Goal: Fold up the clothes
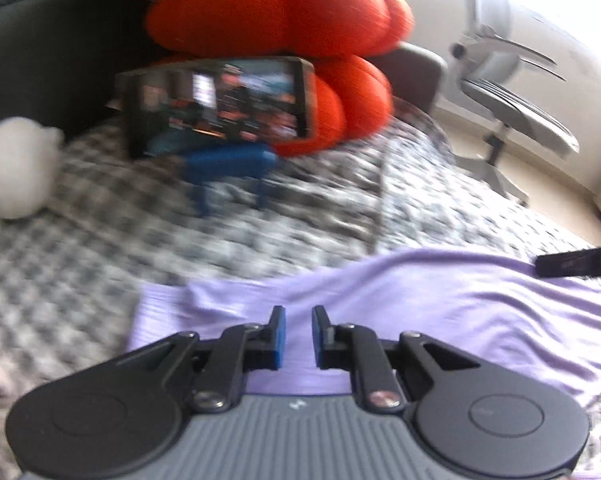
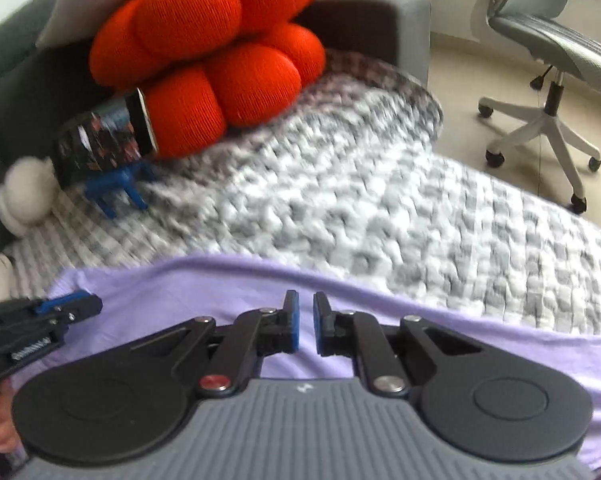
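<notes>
Both my grippers tilt downward, left gripper and right gripper each parted a crack, nothing pinched. Further back I see a phone on its blue stand against an orange cushion. Lilac garment lies spread on the checked blanket, directly beneath both tips.

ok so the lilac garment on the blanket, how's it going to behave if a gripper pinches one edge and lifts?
The lilac garment is probably floppy: it lies in soft ripples, so a pinched edge should lift while the rest drapes and trails. It looks thin, so likely light. The knobbly checked blanket underneath may grip it, so pushing would probably bunch it, not slide it.
</notes>
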### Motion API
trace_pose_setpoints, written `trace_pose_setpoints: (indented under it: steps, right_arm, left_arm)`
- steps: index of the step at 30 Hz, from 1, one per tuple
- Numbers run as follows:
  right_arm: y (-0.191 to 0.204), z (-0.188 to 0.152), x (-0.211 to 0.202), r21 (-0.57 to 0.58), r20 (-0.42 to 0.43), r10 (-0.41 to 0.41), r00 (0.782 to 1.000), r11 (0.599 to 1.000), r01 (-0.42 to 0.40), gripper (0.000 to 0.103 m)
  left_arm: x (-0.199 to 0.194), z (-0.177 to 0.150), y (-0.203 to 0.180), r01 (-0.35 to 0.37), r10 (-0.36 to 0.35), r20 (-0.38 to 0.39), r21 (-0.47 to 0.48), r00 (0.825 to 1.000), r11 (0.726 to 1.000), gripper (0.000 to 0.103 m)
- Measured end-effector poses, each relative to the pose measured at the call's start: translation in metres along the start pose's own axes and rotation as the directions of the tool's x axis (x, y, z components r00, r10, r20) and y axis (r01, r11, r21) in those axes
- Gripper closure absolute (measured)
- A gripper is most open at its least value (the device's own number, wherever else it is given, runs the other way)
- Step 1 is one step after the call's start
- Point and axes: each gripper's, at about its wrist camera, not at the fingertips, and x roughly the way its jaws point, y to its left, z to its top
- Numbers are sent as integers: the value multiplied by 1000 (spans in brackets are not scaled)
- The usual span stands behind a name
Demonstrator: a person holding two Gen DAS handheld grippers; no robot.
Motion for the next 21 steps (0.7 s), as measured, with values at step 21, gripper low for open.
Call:
trace_pose_setpoints:
  steps: [21]
  right_arm:
    - [-58, 3, -45, 322, 77, -43, 996, 947, 15, 82]
  left_arm:
    - [-44, -18, -71, 179, -168, -70, 190, 983, 965, 83]
